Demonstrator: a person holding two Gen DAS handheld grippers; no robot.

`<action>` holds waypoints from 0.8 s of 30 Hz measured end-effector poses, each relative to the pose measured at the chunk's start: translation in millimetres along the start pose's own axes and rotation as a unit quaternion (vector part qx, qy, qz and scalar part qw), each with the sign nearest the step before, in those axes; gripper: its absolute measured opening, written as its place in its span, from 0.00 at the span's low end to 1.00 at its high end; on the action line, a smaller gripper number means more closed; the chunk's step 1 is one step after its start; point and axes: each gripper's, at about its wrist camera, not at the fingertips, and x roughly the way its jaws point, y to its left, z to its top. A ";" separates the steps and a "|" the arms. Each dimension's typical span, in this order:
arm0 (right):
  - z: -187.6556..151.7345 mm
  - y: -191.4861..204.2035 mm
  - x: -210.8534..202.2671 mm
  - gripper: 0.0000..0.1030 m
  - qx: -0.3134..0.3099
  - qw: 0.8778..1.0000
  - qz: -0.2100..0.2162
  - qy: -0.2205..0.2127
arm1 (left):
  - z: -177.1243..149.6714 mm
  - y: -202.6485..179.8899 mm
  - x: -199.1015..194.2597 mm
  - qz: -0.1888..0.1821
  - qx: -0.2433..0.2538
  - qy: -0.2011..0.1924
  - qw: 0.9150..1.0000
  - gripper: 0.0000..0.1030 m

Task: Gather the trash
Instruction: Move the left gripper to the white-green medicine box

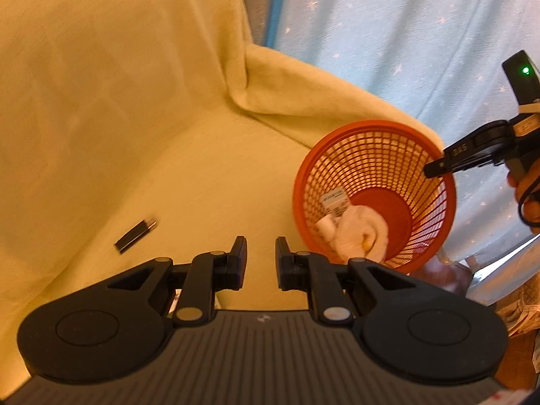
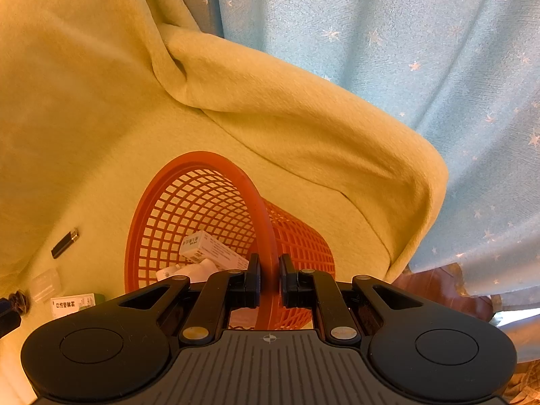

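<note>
The right gripper point(image 2: 269, 281) has its jaws clenched on the rim of the orange mesh wastebasket point(image 1: 373, 195), tipping its mouth toward the seat of the yellow-draped sofa point(image 1: 135, 101), probably so trash drops in easily. Inside lie a crumpled tissue point(image 1: 362, 234) and a small carton point(image 2: 211, 249). The left gripper point(image 1: 261, 258) hovers empty, jaws parted, near a black lighter point(image 1: 135, 236) left on the cover.

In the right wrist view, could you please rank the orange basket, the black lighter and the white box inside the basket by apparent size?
1. orange basket
2. white box
3. black lighter, smallest, though it lies farther off, so the gap to the box is unsure.
</note>
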 end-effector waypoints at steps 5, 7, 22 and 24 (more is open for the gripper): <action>0.1 1.4 0.2 0.07 -0.002 1.000 -0.001 0.000 | -11.1 8.9 -0.8 0.013 -0.012 0.009 1.000 0.12; 0.1 2.3 0.0 0.07 -0.003 1.000 -0.002 0.000 | -14.7 11.4 -1.6 0.019 -0.016 0.011 1.000 0.12; -2.4 0.7 1.3 0.07 -0.005 1.000 -0.012 0.007 | -48.3 31.6 9.4 0.059 -0.011 0.034 0.998 0.15; -3.3 0.2 0.9 0.07 -0.003 1.000 -0.014 0.008 | -55.3 38.8 13.1 0.062 -0.016 0.039 0.997 0.17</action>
